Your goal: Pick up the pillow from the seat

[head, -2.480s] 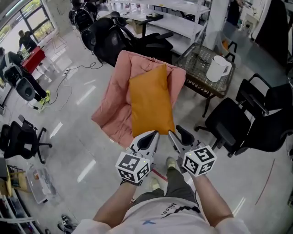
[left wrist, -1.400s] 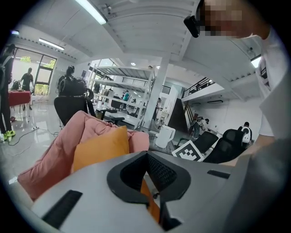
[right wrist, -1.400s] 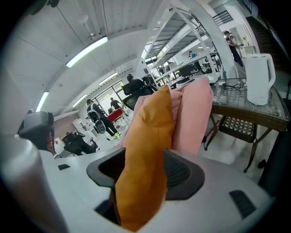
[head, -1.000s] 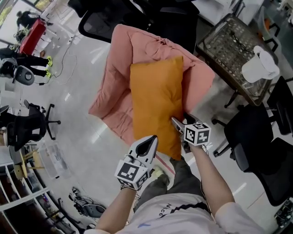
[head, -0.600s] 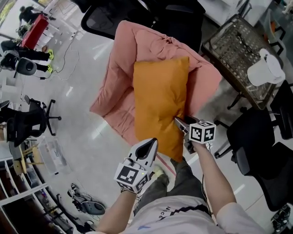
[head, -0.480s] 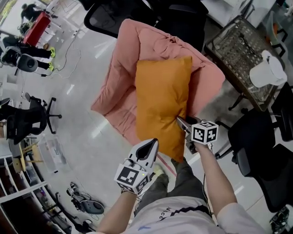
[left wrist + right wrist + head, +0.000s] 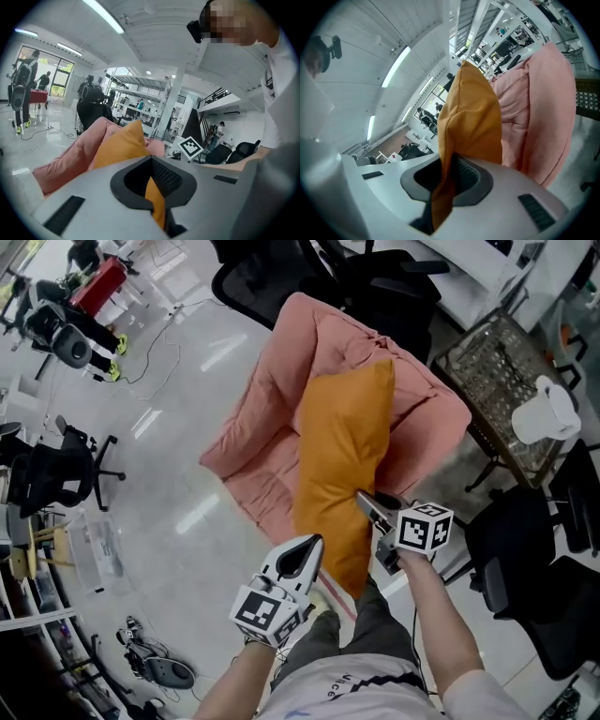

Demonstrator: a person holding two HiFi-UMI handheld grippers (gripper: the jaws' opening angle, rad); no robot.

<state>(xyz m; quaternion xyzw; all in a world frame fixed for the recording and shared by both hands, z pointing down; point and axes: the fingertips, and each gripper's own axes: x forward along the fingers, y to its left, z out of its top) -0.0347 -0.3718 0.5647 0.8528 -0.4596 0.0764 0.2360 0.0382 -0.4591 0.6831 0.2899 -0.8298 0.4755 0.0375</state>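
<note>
While your right tool [image 7: 364, 499] clamps the pillow [image 7: 342, 451] and your left tool [image 7: 309, 546] looks pinched on its near edge too, it's only half-raised, still leaning against the pink seat [image 7: 267, 423].

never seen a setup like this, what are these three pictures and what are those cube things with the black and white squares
No robot here: a person holds a hand-held gripper in each hand, and the marker cubes are part of those tools. The head view looks down from a camera on the person's head; the other two views come from cameras riding on each gripper. A long orange pillow leans on the pink padded seat. The right hand-held gripper is shut on the pillow's fabric, and the left hand-held gripper pinches its edge too.
</note>
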